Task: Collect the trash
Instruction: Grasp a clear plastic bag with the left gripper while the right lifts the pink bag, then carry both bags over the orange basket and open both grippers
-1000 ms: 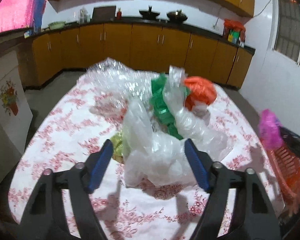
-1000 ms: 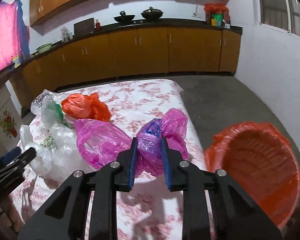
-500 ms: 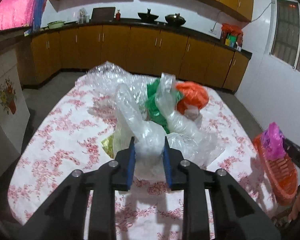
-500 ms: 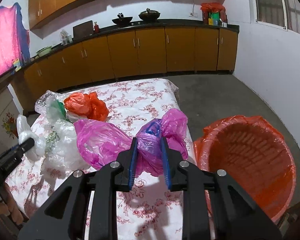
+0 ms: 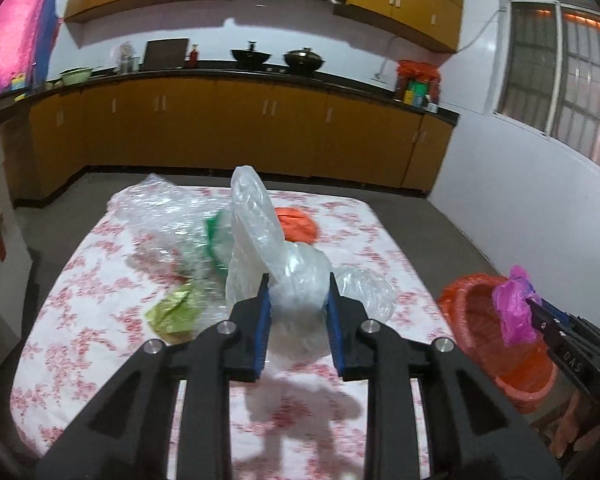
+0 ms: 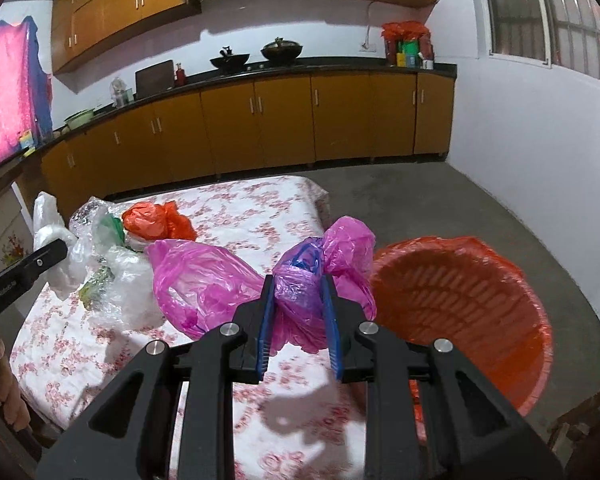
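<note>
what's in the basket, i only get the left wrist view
observer: the right wrist view looks straight into the basket, and it looks empty, just its orange ribbed wall.
operator: is the right gripper really clamped on the pink bag
observer: yes, the right gripper has both pads pressed on the pink bag, with a blue strip bunched in the pinch.
</note>
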Available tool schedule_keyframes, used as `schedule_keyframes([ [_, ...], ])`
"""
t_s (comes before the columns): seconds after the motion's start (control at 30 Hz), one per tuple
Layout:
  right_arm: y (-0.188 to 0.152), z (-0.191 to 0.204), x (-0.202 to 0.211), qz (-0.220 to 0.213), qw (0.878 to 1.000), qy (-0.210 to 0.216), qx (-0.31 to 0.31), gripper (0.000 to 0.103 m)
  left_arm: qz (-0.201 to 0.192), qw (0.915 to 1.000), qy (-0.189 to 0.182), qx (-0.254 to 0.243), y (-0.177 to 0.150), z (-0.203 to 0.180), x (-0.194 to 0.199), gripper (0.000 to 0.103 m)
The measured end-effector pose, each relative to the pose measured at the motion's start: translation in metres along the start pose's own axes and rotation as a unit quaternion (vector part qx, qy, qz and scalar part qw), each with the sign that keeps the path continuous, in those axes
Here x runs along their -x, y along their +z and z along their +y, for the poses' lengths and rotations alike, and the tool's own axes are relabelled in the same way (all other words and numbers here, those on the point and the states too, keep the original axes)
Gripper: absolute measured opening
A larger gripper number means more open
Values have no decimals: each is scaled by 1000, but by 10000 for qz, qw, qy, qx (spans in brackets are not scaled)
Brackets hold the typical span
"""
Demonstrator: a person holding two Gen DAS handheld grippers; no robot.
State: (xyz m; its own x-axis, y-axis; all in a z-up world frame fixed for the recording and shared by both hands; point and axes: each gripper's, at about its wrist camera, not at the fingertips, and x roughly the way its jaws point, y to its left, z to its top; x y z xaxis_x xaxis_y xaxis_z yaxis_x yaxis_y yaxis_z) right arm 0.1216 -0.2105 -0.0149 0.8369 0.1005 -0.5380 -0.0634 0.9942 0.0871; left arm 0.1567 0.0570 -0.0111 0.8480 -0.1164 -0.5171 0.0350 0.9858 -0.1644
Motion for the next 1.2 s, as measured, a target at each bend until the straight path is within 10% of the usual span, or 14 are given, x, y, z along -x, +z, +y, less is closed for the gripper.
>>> schedule_keyframes([
  [0.73, -14, -75, 27, -143, 9965, -557, -611, 24, 364, 9941, -882, -514, -10, -91, -30, 26],
  [1.2, -18, -127, 51, -380, 9875, -987, -1166, 24, 579, 9757, -1795, -1119, -20, -180, -66, 27],
])
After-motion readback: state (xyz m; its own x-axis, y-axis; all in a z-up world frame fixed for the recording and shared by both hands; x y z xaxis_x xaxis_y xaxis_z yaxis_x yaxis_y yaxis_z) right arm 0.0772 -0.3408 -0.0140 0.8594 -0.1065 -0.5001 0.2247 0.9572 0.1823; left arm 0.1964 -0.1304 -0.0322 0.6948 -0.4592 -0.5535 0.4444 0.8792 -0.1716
